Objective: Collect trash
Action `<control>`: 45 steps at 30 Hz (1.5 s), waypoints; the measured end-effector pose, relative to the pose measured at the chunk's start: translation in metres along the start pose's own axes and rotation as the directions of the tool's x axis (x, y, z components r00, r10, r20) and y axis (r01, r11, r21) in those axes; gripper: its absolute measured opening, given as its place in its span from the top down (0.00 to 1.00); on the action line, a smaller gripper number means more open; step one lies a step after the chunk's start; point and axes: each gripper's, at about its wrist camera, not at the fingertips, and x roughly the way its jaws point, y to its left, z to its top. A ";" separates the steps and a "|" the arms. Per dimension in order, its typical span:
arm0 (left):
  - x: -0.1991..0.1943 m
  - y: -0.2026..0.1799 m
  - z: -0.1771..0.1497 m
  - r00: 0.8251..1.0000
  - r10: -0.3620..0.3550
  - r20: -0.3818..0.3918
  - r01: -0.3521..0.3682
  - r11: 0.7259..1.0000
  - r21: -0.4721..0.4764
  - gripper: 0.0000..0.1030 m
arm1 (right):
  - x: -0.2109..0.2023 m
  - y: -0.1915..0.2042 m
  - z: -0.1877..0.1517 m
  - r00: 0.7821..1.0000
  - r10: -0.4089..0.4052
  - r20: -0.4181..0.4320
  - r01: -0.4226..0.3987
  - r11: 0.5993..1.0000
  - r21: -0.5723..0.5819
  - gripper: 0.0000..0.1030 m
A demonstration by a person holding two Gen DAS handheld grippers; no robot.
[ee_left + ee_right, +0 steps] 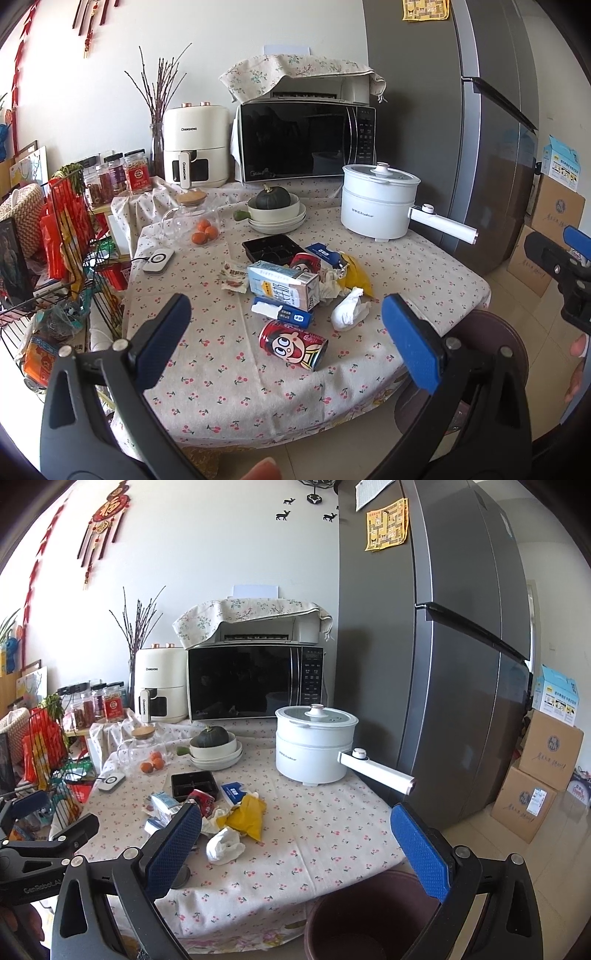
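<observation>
A heap of trash lies mid-table on the cherry-print cloth [229,384]: a red can [293,343] on its side, a milk carton [282,284], a crumpled white tissue [347,308], a yellow wrapper [354,275], a black plastic tray [271,249] and a snack wrapper [232,277]. My left gripper [286,301] hovers open above the table's near edge, the can between its fingers in view but farther off. My right gripper [295,810] is open too, at the table's right corner, over a brown bin [369,915]. The tissue [223,845] lies just past its left finger.
A white electric pot [380,201] with a long handle stands at the back right, and stacked bowls holding a squash [275,210] and a glass jar with oranges [195,221] behind the trash. A microwave [306,142], a fridge [443,664], cardboard boxes [546,775] and a wire rack [70,236] surround the table.
</observation>
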 end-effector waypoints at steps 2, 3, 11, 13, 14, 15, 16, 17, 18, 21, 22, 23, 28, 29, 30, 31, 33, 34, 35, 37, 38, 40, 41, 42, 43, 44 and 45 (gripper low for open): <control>0.000 0.001 0.001 1.000 0.000 0.000 0.000 1.000 -0.002 0.00 | 0.002 0.000 0.000 1.000 0.001 -0.013 -0.001 1.000 0.001 0.00; -0.001 0.001 0.002 1.000 0.000 0.001 0.000 1.000 -0.003 0.00 | 0.002 0.000 0.000 1.000 0.003 -0.021 -0.003 1.000 0.003 0.00; 0.002 0.002 0.007 1.000 -0.005 -0.005 0.005 1.000 0.001 0.00 | 0.007 -0.001 0.006 0.998 0.027 -0.055 -0.026 1.000 0.013 0.00; 0.003 0.001 0.009 1.000 -0.003 -0.005 0.003 1.000 0.013 0.00 | 0.011 0.001 0.010 0.997 0.036 -0.069 -0.035 0.999 0.007 0.00; 0.005 0.000 0.010 1.000 -0.004 -0.007 0.005 1.000 0.019 0.00 | 0.013 0.002 0.011 0.997 0.033 -0.076 -0.033 0.999 -0.003 0.00; 0.006 0.000 0.011 1.000 -0.006 -0.011 0.006 1.000 0.025 0.00 | 0.016 0.003 0.013 0.996 0.026 -0.086 -0.027 0.999 -0.016 0.00; 0.008 -0.001 0.012 1.000 -0.007 -0.016 0.008 1.000 0.030 0.00 | 0.020 0.003 0.015 0.995 0.022 -0.092 -0.024 0.999 -0.025 0.00; 0.010 -0.001 0.014 1.000 -0.006 -0.019 0.007 0.999 0.036 0.00 | 0.023 0.003 0.017 0.995 0.019 -0.096 -0.022 0.999 -0.029 0.00; 0.012 -0.002 0.015 1.000 -0.004 -0.022 0.005 0.999 0.043 0.00 | 0.026 0.001 0.019 0.995 0.015 -0.101 -0.018 0.999 -0.030 0.00; 0.020 -0.003 0.020 0.999 0.003 -0.034 -0.001 0.998 0.063 0.00 | 0.039 -0.003 0.023 0.993 0.009 -0.120 -0.013 0.999 -0.031 0.00; 0.024 -0.003 0.022 0.999 0.005 -0.043 -0.002 0.998 0.069 0.00 | 0.043 -0.004 0.024 0.992 0.007 -0.130 -0.011 0.999 -0.033 0.00; 0.029 -0.004 0.024 0.998 0.003 -0.059 0.001 0.997 0.073 0.00 | 0.048 -0.005 0.025 0.990 0.006 -0.141 -0.011 0.999 -0.034 0.00; 0.079 -0.008 0.028 0.961 -0.033 -0.274 0.071 0.989 0.132 0.00 | 0.089 -0.009 0.022 0.960 0.019 -0.279 -0.022 1.000 -0.009 0.00; 0.093 -0.010 0.025 0.942 -0.034 -0.333 0.090 0.984 0.155 0.00 | 0.099 -0.011 0.021 0.952 0.028 -0.305 -0.030 1.000 -0.002 0.00; 0.106 -0.010 0.020 0.923 -0.036 -0.384 0.109 0.979 0.170 0.00 | 0.106 -0.011 0.018 0.947 0.026 -0.321 -0.029 1.000 -0.004 0.00; 0.118 -0.009 0.015 0.904 -0.046 -0.426 0.131 0.976 0.171 0.00 | 0.114 -0.012 0.013 0.943 0.017 -0.333 -0.022 1.000 -0.009 0.00; 0.138 -0.005 0.001 0.876 -0.086 -0.475 0.170 0.976 0.137 0.00 | 0.130 -0.013 0.000 0.923 0.017 -0.384 -0.022 1.000 -0.009 0.00; 0.149 -0.003 -0.006 0.863 -0.098 -0.496 0.179 0.976 0.120 0.00 | 0.140 -0.014 -0.007 0.901 0.031 -0.433 -0.036 0.999 -0.002 0.00; 0.160 -0.004 -0.012 0.845 -0.098 -0.526 0.188 0.975 0.120 0.00 | 0.148 -0.015 -0.013 0.880 0.050 -0.472 -0.052 0.999 0.009 0.00; 0.177 -0.008 -0.022 0.814 -0.092 -0.574 0.209 0.968 0.141 0.00 | 0.160 -0.015 -0.022 0.850 0.079 -0.521 -0.073 0.997 0.033 0.00; 0.183 -0.009 -0.026 0.804 -0.088 -0.588 0.214 0.965 0.149 0.00 | 0.163 -0.015 -0.024 0.843 0.079 -0.532 -0.073 0.997 0.032 0.00; 0.196 -0.009 -0.033 0.777 -0.090 -0.623 0.230 0.962 0.148 0.01 | 0.169 -0.015 -0.026 0.837 0.077 -0.543 -0.075 0.997 0.025 0.00; 0.202 -0.009 -0.035 0.765 -0.096 -0.637 0.239 0.961 0.143 0.01 | 0.171 -0.015 -0.026 0.833 0.079 -0.548 -0.076 0.997 0.027 0.00; 0.206 -0.009 -0.038 0.757 -0.099 -0.646 0.244 0.960 0.139 0.01 | 0.175 -0.015 -0.026 0.829 0.081 -0.554 -0.076 0.997 0.032 0.00; 0.209 -0.008 -0.039 0.751 -0.099 -0.653 0.246 0.960 0.137 0.01 | 0.178 -0.015 -0.026 0.823 0.084 -0.561 -0.076 0.996 0.037 0.00; 0.211 -0.007 -0.040 0.747 -0.102 -0.657 0.248 0.960 0.132 0.01 | 0.181 -0.014 -0.027 0.818 0.087 -0.569 -0.077 0.996 0.041 0.00; 0.213 -0.007 -0.040 0.741 -0.111 -0.662 0.251 0.961 0.120 0.02 | 0.185 -0.013 -0.028 0.813 0.087 -0.576 -0.076 0.996 0.042 0.00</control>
